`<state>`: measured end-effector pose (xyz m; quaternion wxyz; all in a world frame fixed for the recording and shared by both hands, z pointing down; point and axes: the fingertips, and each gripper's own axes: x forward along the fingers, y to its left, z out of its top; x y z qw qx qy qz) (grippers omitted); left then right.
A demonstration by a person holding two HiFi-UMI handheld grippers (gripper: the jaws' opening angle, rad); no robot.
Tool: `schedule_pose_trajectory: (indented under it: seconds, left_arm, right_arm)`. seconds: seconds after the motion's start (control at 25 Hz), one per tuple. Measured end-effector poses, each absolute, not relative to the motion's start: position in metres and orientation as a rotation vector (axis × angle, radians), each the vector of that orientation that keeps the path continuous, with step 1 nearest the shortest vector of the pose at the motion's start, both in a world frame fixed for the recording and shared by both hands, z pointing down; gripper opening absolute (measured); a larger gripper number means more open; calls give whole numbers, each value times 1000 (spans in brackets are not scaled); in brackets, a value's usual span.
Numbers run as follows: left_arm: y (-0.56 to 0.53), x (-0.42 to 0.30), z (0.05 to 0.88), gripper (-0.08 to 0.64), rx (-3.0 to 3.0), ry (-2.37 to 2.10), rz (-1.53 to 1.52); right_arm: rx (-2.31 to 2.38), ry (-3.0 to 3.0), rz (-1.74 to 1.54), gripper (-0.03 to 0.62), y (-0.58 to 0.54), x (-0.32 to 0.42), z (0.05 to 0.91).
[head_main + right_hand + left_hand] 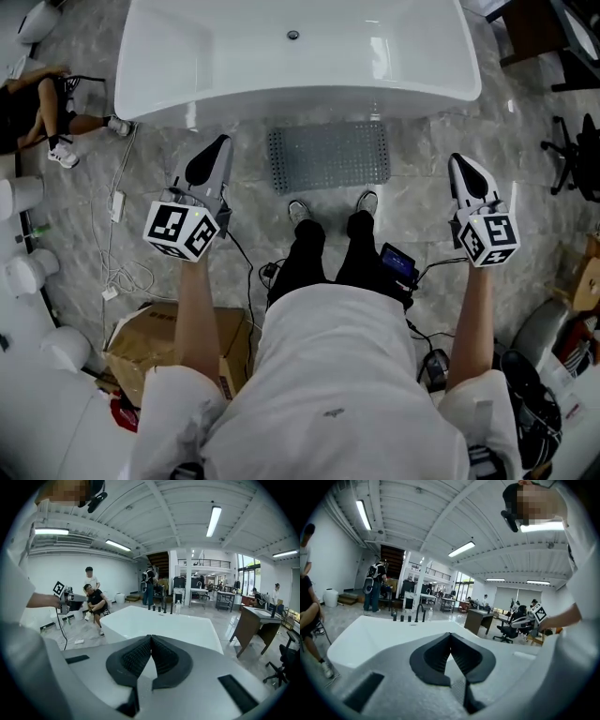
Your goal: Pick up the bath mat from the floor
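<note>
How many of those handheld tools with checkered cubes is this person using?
2. The left tool is held left of the grey bath mat, the right tool to its right; both shut and empty.

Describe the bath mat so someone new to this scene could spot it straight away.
Find the big white bathtub at the top of the head view. On the floor along its near side, just ahead of the person's shoes, lies the bath mat. It is the only flat grey rectangle there, dotted all over in a grid.
</note>
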<state>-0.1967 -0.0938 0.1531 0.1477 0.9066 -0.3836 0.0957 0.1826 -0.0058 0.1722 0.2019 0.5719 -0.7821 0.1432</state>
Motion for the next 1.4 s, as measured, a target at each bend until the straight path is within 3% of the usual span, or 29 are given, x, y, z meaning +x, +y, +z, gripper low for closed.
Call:
schedule_pose_trajectory:
  seconds: [0.48, 1.4]
  left_arm:
    - [-68, -186, 249, 14, 2443, -1186, 353]
    - [-44, -175, 516, 14, 2120, -1094, 516]
  right_arm:
    - [1439, -2178, 619, 9, 2, 202, 282]
    - [1200, -1992, 810, 9, 11, 231, 529]
